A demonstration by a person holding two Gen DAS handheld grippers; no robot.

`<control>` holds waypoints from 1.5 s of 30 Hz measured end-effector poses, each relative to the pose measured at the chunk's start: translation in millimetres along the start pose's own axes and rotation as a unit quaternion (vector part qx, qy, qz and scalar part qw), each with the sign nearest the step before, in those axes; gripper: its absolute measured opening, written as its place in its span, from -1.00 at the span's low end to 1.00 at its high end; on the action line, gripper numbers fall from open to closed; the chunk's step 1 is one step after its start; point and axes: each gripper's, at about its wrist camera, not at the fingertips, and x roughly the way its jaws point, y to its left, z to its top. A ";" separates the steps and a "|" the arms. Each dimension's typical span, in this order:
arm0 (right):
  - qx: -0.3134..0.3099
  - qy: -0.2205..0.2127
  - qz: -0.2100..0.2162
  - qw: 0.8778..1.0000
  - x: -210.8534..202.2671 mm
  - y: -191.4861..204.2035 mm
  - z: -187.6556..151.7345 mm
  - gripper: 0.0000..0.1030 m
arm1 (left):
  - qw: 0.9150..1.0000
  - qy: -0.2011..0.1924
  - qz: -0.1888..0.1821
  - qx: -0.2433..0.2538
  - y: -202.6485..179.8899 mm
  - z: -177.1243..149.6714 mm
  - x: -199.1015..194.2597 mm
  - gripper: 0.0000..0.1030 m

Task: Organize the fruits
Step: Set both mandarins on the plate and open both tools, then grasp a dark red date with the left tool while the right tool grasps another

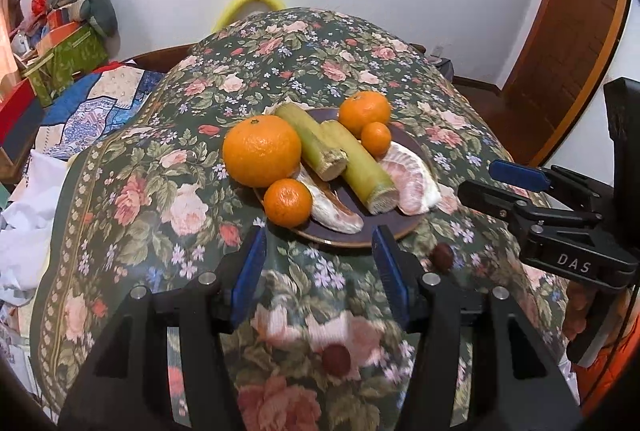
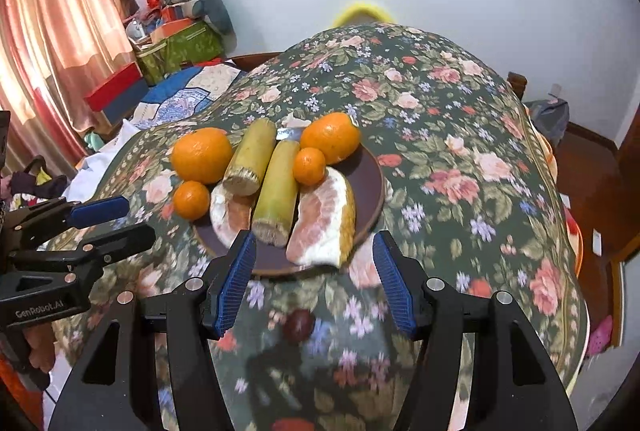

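Observation:
A dark brown plate (image 1: 404, 227) (image 2: 370, 187) sits on the floral tablecloth. It holds two sugarcane pieces (image 1: 360, 167) (image 2: 276, 187), two pomelo segments (image 1: 412, 179) (image 2: 324, 219), a big orange (image 1: 261, 150) (image 2: 202, 155), another orange (image 1: 364, 111) (image 2: 330, 137) and two small mandarins (image 1: 287, 201) (image 2: 309, 165). Two dark red jujubes (image 1: 336, 359) (image 1: 442, 257) lie on the cloth in front of the plate; one shows in the right wrist view (image 2: 298, 325). My left gripper (image 1: 320, 271) is open and empty above the near jujube. My right gripper (image 2: 316, 279) is open and empty, just in front of the plate.
The round table (image 1: 120, 191) is covered by the floral cloth and drops away on all sides. Boxes and cushions (image 2: 180, 31) are piled at the back left beside a curtain (image 2: 52, 31). A wooden door (image 1: 572, 51) stands on the right.

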 end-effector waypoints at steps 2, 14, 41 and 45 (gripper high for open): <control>0.003 -0.001 0.000 1.000 -7.3 0.0 -4.2 0.11 | 1.000 -0.001 -0.003 -0.001 -1.4 -3.7 -6.5 0.06; 0.006 0.002 -0.013 1.000 -28.5 1.0 -23.7 0.11 | 1.000 0.018 -0.016 -0.008 3.0 -36.6 -25.3 0.06; 0.011 0.045 0.003 0.999 7.5 3.2 -50.7 0.11 | 0.997 0.069 -0.017 0.006 -7.1 -76.8 21.7 -0.62; 0.010 0.051 0.004 0.999 13.8 4.4 -54.1 0.11 | 0.997 0.067 -0.023 -0.003 -4.1 -74.9 23.0 -0.65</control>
